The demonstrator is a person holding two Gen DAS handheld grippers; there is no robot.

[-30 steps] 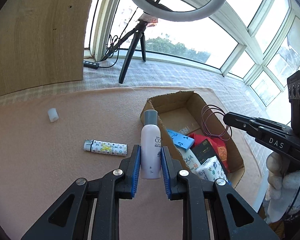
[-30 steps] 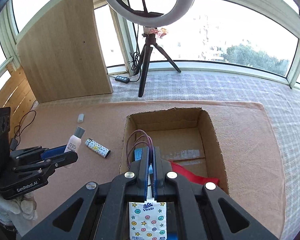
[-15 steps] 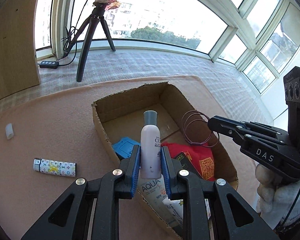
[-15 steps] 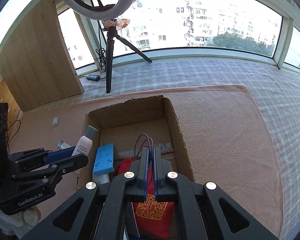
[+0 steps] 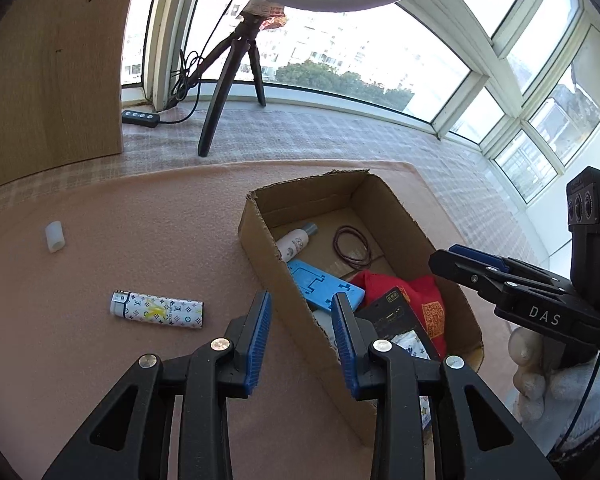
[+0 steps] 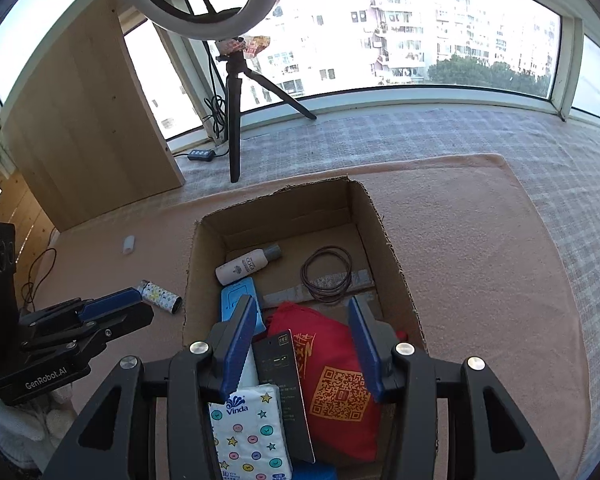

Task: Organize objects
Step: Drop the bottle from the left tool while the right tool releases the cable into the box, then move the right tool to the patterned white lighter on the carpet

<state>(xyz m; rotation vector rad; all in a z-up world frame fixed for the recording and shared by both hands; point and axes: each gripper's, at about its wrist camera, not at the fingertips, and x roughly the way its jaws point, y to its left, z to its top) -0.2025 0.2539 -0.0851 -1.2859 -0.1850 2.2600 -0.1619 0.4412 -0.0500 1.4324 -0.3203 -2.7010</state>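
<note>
- The left gripper point(image 5: 302, 328) has its blue-padded fingers point(image 5: 260, 332) spread apart with nothing between them; they straddle the near-left wall of the cardboard box point(image 5: 260, 240).
- Ahead of the left fingers, inside the box at its far end, a small white bottle point(image 5: 294, 245) with a grey cap lies on its side, cap pointing to the far right; dark lettering runs along its body.
- Just right of the bottle, a coil of thin dark-red cord point(image 5: 353, 249) lies flat on the box floor.
- Nearer the fingers, a blue plastic slab point(image 5: 324, 286) sits touching the bottle's base, with a red pouch point(image 5: 412, 292) bearing an orange QR code beside it and a black card point(image 5: 400, 316) lying on the pouch.
- To the left of the left fingers, on the pink-covered counter point(image 5: 140, 220), lies a white patterned lighter point(image 5: 156, 315); farther off lies a small white tube point(image 5: 55, 236).
- The right gripper point(image 6: 302, 344) is also spread wide and empty, hovering above the near end of the box; a tissue pack point(image 6: 252, 428) printed with stars and dots lies below its left finger.
- A white-gloved hand point(image 5: 556, 388) holds the right gripper's handle.
</note>
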